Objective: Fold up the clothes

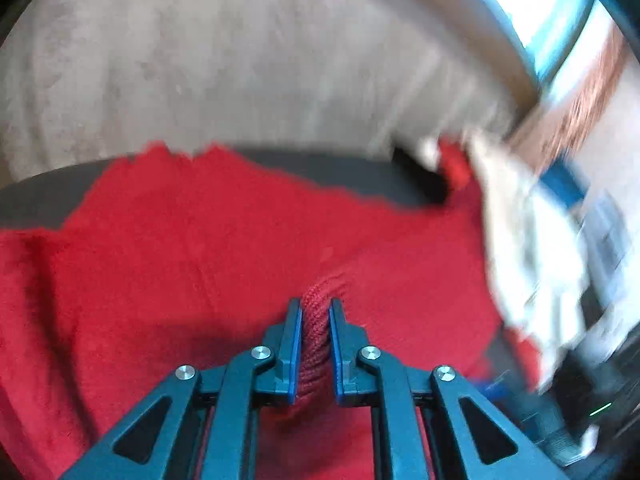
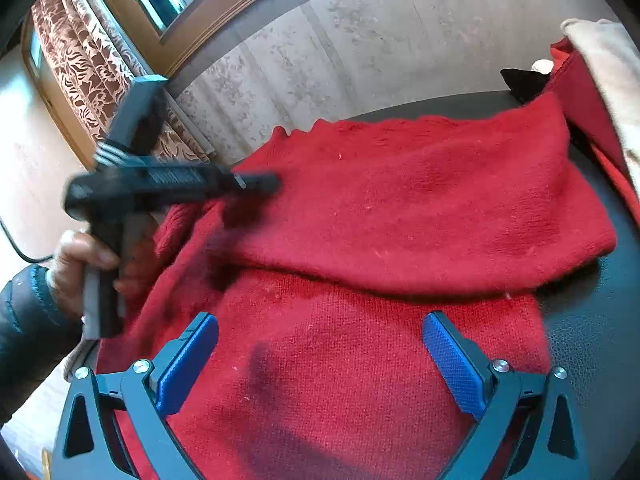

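A red knitted sweater (image 1: 240, 240) lies spread over a dark table, with one part folded across another (image 2: 400, 208). My left gripper (image 1: 315, 304) is shut on a ribbed red edge of the sweater, which is pinched between its blue pads and bunches up past the tips. In the right wrist view a person's hand (image 2: 80, 264) holds that left gripper over the sweater's left side, blurred. My right gripper (image 2: 320, 324) hovers over the near part of the sweater, its blue pads (image 2: 456, 364) wide apart with nothing between them.
The dark table (image 2: 592, 320) shows bare at the right. A cream cloth (image 2: 612, 72), more red cloth and a small black item (image 2: 520, 80) lie at the far right. A grey wall panel (image 1: 240, 60) backs the table. A patterned curtain (image 2: 80, 60) hangs left.
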`<action>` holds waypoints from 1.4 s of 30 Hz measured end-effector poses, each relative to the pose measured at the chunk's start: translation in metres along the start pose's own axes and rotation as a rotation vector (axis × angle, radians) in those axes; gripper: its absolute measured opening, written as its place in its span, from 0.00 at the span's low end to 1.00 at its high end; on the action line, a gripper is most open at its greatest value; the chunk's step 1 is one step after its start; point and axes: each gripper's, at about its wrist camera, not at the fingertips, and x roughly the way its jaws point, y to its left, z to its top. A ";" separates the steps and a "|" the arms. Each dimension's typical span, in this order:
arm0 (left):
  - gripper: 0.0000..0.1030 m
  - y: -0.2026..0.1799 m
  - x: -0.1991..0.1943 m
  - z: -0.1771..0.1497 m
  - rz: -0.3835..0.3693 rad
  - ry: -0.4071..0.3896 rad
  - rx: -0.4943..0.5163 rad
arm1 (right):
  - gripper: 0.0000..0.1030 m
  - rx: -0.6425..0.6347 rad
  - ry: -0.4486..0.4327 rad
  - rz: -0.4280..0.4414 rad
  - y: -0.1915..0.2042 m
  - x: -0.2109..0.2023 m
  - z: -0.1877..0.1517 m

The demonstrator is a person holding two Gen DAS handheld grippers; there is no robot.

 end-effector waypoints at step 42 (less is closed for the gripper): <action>0.24 0.219 -0.115 -0.060 0.481 -0.107 -0.468 | 1.00 0.017 -0.003 0.019 -0.005 -0.001 -0.002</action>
